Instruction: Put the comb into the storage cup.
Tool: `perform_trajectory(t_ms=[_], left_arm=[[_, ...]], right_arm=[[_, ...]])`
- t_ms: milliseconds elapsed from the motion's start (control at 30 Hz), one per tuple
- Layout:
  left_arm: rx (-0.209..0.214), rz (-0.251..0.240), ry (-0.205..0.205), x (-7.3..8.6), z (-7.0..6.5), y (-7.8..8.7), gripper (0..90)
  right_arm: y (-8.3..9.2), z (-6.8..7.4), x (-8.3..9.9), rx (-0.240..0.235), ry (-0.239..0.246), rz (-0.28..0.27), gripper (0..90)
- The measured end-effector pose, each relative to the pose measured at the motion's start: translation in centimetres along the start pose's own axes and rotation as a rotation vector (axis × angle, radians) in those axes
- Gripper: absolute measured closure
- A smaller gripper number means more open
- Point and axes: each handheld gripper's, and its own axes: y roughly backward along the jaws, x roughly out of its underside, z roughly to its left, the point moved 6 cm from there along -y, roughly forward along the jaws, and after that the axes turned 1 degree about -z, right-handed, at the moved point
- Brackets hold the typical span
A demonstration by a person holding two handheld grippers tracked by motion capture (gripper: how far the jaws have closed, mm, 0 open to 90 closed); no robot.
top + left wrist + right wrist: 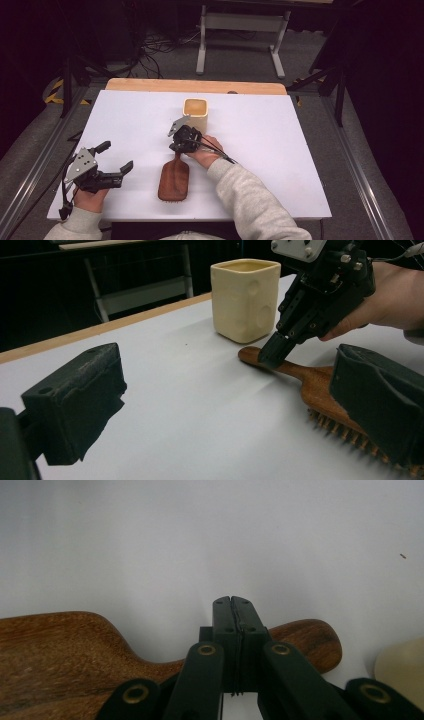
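Observation:
A wooden hairbrush (174,181) lies bristles down on the white table top (280,150), its handle toward a cream square cup (195,114). My right gripper (176,150) is shut, jaws meeting tip to tip, and points down onto the handle. In the left gripper view the right gripper (272,356) has its tips touching the top of the brush (310,380) handle, in front of the cup (245,300). In the right gripper view the closed jaws of the right gripper (232,602) cross over the brush (60,655) handle. My left gripper (116,156) stands open to the left of the brush, holding nothing.
The white sheet covers a wooden table whose far edge (195,86) shows as a bare strip. Beyond it stand a metal table frame (240,30) and cables on the floor. A corner of the cup (402,670) sits at the right gripper view's right edge.

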Motion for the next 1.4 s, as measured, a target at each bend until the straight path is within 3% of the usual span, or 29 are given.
perform_trajectory(t_ms=[533,1400], left_arm=[[0.0,0.002,-0.001,0.0,0.0,0.0,2.5],[-0.002,-0.009,-0.005,-0.2,-0.1,0.1,2.5]], right_arm=[[0.7,-0.6,1.8,0.016,-0.033,0.117,89.7],[3.5,-0.4,5.7,0.003,-0.089,0.182,89.7]])
